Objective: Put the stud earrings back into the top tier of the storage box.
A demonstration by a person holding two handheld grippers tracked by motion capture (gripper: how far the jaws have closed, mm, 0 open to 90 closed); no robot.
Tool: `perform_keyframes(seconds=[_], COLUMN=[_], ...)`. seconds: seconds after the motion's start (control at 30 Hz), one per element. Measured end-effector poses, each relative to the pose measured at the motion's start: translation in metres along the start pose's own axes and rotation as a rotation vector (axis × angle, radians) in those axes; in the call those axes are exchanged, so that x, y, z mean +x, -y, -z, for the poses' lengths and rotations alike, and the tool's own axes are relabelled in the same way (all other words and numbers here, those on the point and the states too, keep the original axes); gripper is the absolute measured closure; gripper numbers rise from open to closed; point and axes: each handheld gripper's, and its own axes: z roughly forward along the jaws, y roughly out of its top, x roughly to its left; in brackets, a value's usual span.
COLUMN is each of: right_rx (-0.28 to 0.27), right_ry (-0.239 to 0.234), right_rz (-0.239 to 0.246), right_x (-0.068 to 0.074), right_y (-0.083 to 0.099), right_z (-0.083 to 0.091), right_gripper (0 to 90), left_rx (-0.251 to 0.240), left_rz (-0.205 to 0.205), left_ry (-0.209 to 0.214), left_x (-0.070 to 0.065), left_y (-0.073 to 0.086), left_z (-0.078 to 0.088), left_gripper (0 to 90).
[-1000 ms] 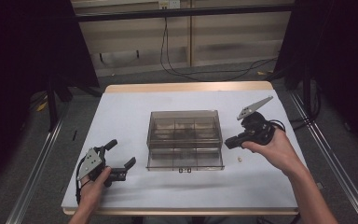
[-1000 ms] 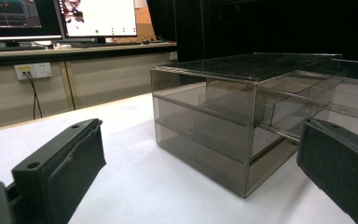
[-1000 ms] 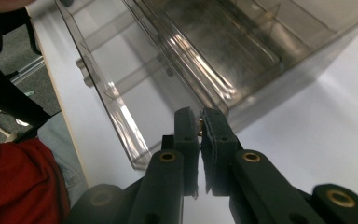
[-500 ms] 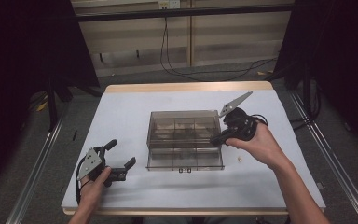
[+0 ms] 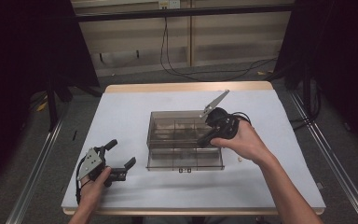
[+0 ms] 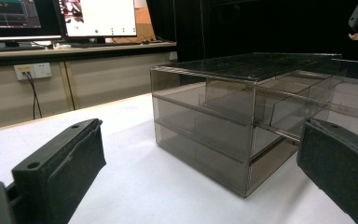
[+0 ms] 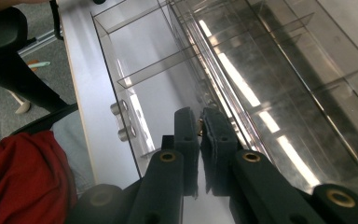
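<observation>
Two grippers worked: the right gripper (image 5: 204, 140), clamped on a small brass piece (image 7: 199, 127), hung over the smoked organizer box (image 5: 184, 137); the left gripper (image 5: 121, 157) rested apart, near left.

Table (image 5: 130, 112) is standing with a white top and a wooden edge showing at the far and near sides. Smoky clear box (image 5: 177, 140) with inner dividers is sitting on it, about mid-table, slightly right of centre. Small pale bit (image 5: 239, 160) is lying on the top just right of the box's near corner. Left gripper (image 5: 120, 161) is resting on the near left part, well apart from the box.
</observation>
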Motion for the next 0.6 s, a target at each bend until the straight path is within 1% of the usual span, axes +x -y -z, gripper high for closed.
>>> perform_keyframes(seconds=[0.03, 0.1, 0.17, 0.23, 0.3, 0.33, 0.37, 0.4, 0.47, 0.5, 0.53, 0.57, 0.6], right_rx=[0.005, 0.019, 0.034, 0.049, 0.059, 0.072, 0.101, 0.101, 0.13, 0.139, 0.146, 0.158, 0.168], right_ry=[-0.004, 0.005, -0.004, -0.001, 0.003, -0.001, -0.001, -0.001, -0.001, -0.005, -0.009, -0.013, -0.01], right_rz=[0.002, 0.008, 0.012, 0.031, 0.037, 0.036, 0.039, 0.039, 0.038, 0.046, 0.045, 0.051, 0.045], right_x=[0.0, 0.0, 0.001, 0.003, 0.005, 0.006, 0.009, 0.009, 0.011, 0.012, 0.013, 0.013, 0.015], right_y=[-0.002, -0.005, -0.01, -0.015, -0.019, -0.02, -0.022, -0.022, -0.023, -0.024, -0.025, -0.026, -0.027], right_z=[-0.002, -0.006, -0.009, -0.013, -0.017, -0.02, -0.027, -0.027, -0.033, -0.036, -0.038, -0.04, -0.041], right_gripper=[85.6, 85.6, 85.6, 85.6, 85.6, 85.6, 85.7, 85.7, 85.6, 85.6, 85.6, 85.6, 85.6], left_rx=[0.0, -0.001, 0.0, -0.001, 0.0, -0.001, -0.001, -0.006, -0.007, -0.001, -0.008, -0.001, -0.001], left_rz=[0.0, 0.001, 0.0, 0.001, 0.0, 0.001, 0.0, 0.007, 0.009, 0.0, 0.01, 0.001, 0.002], left_ry=[0.0, 0.0, 0.001, 0.001, 0.001, 0.001, 0.001, 0.001, 0.001, 0.001, 0.002, 0.002, 0.002], left_x=[0.0, 0.0, 0.0, 0.0, 0.0, 0.0, 0.0, -0.001, -0.001, 0.0, -0.001, 0.0, 0.0], left_y=[0.0, 0.0, 0.0, 0.0, 0.0, 0.0, 0.0, 0.0, 0.0, 0.0, 0.0, 0.0, 0.0], left_z=[0.0, 0.0, 0.0, 0.0, 0.0, 0.0, 0.0, 0.0, 0.0, 0.0, 0.0, 0.0, 0.0], left_gripper=[0.7, 0.7, 0.7, 0.7, 0.7, 0.7, 0.7, 0.7, 0.7, 0.7, 0.7, 0.7, 0.7])
